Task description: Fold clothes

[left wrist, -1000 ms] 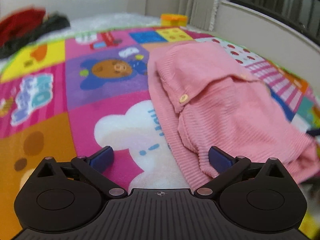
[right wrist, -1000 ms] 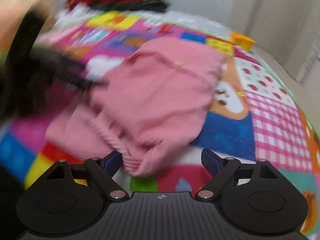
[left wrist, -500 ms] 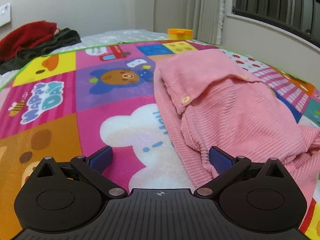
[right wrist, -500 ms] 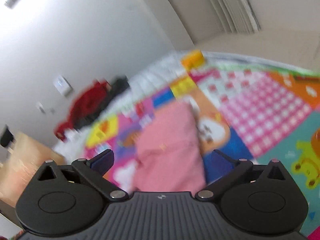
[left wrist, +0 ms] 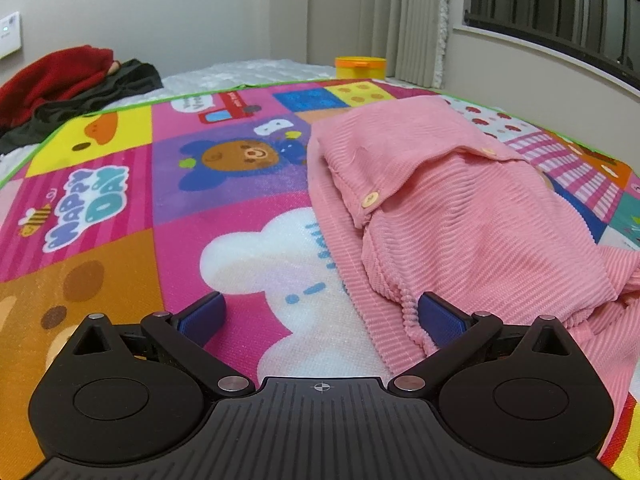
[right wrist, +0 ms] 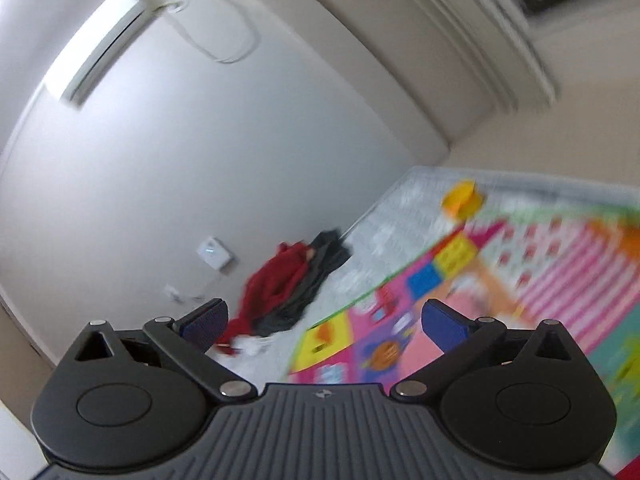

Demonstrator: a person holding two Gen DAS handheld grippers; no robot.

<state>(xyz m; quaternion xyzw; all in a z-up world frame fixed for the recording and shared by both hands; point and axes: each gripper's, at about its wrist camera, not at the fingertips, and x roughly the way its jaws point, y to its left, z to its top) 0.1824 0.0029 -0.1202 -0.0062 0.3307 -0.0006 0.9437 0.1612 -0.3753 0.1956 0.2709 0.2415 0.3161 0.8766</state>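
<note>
A pink ribbed sweater (left wrist: 460, 216) with round buttons lies partly folded on the colourful cartoon play mat (left wrist: 120, 200), right of centre in the left wrist view. My left gripper (left wrist: 320, 316) is open and low over the mat at the sweater's near hem, its right pad (left wrist: 440, 318) touching the ribbed edge. My right gripper (right wrist: 324, 322) is open and empty, raised and tilted up toward the wall. In its blurred view only a blurred pink patch that may be the sweater (right wrist: 464, 312) shows.
A pile of red and dark clothes (left wrist: 60, 84) lies at the far left of the bed, also in the right wrist view (right wrist: 292, 280). A yellow tub (left wrist: 360, 67) stands at the far edge by the curtain. A wall and window sill run along the right.
My right gripper has lifted off the sweater and swung up toward the wall. My left gripper has stayed at the near hem, with the view steadier now.
</note>
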